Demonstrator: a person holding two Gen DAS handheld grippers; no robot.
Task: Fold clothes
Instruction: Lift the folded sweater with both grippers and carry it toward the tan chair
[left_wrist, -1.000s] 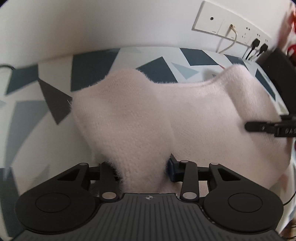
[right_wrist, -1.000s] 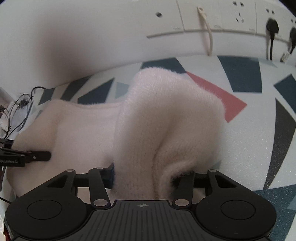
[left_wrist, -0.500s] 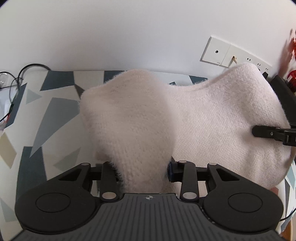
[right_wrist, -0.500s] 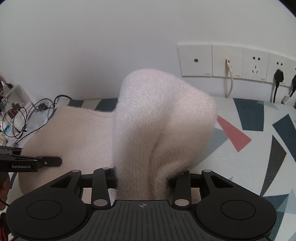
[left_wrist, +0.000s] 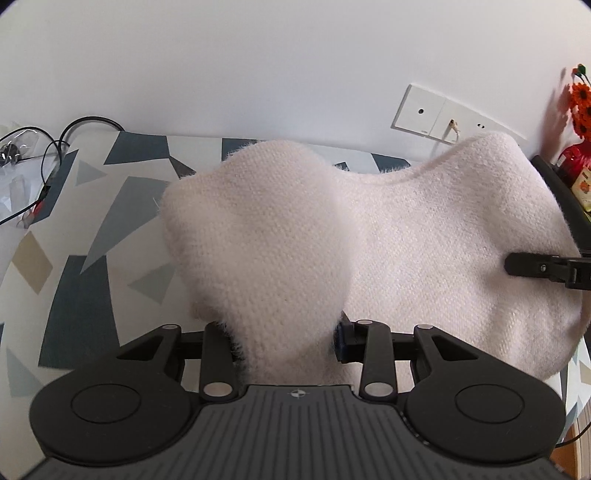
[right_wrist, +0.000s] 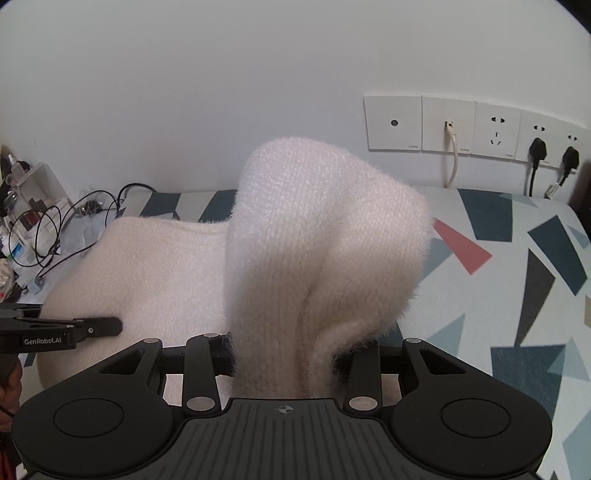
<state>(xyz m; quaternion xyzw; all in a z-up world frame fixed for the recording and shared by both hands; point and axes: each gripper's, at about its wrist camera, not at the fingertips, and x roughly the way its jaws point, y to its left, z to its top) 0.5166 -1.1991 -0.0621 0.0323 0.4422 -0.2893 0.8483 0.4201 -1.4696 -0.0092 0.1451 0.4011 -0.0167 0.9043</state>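
Observation:
A fluffy pale pink knitted sweater (left_wrist: 406, 243) hangs between both grippers above a table with a geometric-patterned cloth (left_wrist: 92, 251). My left gripper (left_wrist: 288, 343) is shut on one bunched corner of the sweater, which bulges up over the fingers. My right gripper (right_wrist: 288, 354) is shut on the other corner (right_wrist: 325, 236). The right gripper's fingertip (left_wrist: 532, 267) shows at the right edge of the left wrist view. The left gripper's finger (right_wrist: 74, 330) shows at the left edge of the right wrist view. The fingertips themselves are hidden by fabric.
A white wall with sockets and plugged cables (right_wrist: 532, 147) stands behind the table. Tangled black wires and small clutter (right_wrist: 48, 229) lie at the table's left end. A red vase with orange flowers (left_wrist: 580, 110) stands at the right.
Both grippers have lifted the sweater up and tilted back; the wall now fills more of each view and the table cloth has dropped lower. Both grips are unchanged.

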